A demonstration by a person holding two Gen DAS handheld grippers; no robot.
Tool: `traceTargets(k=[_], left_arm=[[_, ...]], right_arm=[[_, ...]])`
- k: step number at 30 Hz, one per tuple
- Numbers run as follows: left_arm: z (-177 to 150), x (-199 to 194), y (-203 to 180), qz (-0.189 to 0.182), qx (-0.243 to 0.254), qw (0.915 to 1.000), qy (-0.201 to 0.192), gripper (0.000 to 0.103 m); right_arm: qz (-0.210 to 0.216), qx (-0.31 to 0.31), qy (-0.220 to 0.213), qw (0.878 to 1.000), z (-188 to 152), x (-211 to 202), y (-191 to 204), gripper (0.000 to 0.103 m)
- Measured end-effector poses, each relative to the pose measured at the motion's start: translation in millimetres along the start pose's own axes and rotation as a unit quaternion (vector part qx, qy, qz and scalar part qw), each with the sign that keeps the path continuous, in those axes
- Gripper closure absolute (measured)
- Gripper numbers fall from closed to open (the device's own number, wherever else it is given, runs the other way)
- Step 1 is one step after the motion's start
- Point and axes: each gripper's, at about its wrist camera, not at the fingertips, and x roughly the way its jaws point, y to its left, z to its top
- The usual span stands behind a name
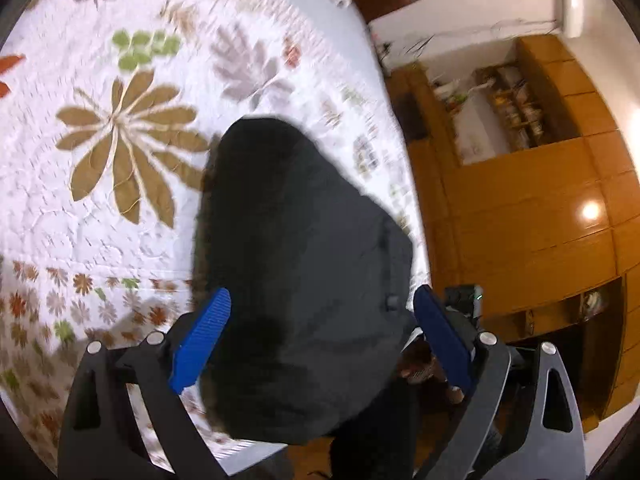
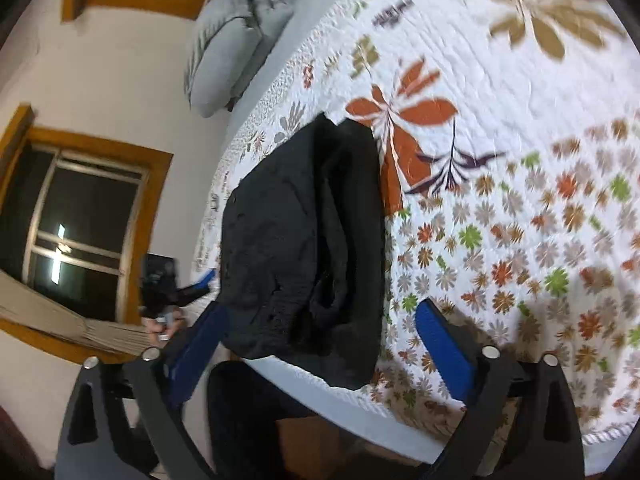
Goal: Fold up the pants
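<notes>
The dark pants lie in a folded bundle on the floral quilt, at the near corner of the bed. My left gripper is open, and the bundle's near end lies between its wide blue pads. In the right wrist view the same pants reach the bed's near edge. My right gripper is open over their near end, and its pads do not press on the cloth. A blue finger of the left gripper shows at the bundle's left side, with a hand behind it.
Grey pillows lie at the far end of the bed. A white wall with a wood-framed window stands close on the left. Orange wooden cabinets stand past the bed's right edge. The quilt stretches out to the right.
</notes>
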Motion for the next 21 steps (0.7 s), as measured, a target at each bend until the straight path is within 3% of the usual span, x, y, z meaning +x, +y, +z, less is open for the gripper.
traceTargets(k=[3,7,21], left_arm=[[8,23,14,-0.011,-0.012,0.9988,0.045,0.011],[16,42,26,0.003,-0.011,0.9971,0.075,0.01],[35,80,41,-0.017,-0.024,0.9923,0.121,0.005]], right_arm=[[0.007,0.028,0.028,0.999,9,13,-11,0.003],[-0.009,0.029,0.052,0.998,20,29,-17,0.003],[0.029,0.03,0.084,0.996,42,89,-13,0.003]])
